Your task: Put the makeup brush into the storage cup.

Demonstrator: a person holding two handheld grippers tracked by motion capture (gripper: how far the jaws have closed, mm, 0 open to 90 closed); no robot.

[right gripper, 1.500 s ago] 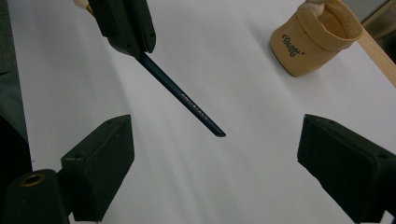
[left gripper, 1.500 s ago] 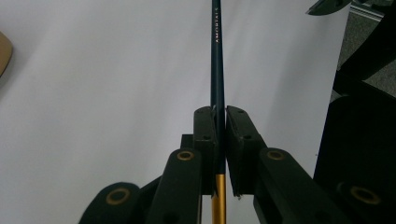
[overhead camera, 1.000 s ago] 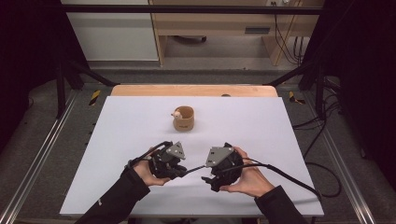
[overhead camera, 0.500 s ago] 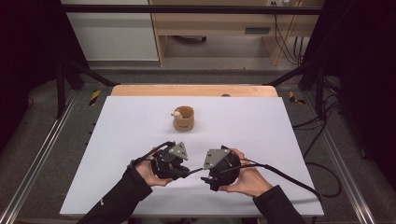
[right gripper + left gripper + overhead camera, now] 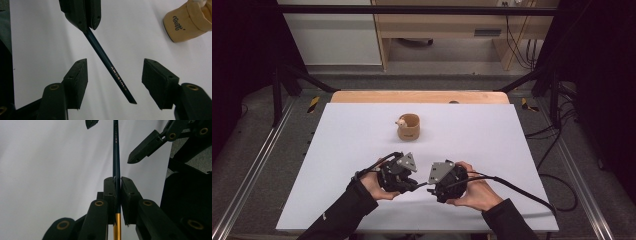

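The likeliest slip here is a bad handover: the right gripper has just been closing, with the dark blue pencil between its jaws but not yet pinched, so if the left gripper lets go before those pads bite, the pencil would drop to the white table. A second risk, in my judgement, is that the pencil crosses the right gripper's gap on a slant, its sharpened tip pointing toward about 5 o'clock in the right gripper view; pads meeting it off-square could twist it out of the left gripper's hold or bear on the thin point. The left gripper is clamped tight on the pencil near its gold end, the shaft running straight up toward 12 o'clock in the left gripper view, where one jaw of the right gripper sits at about 2 o'clock, just beside the shaft and apart from it. In the high view both grippers hang just above the near part of the table, almost nose to nose, and the tan cup stands well apart at roughly 12 o'clock from them, not involved at present.
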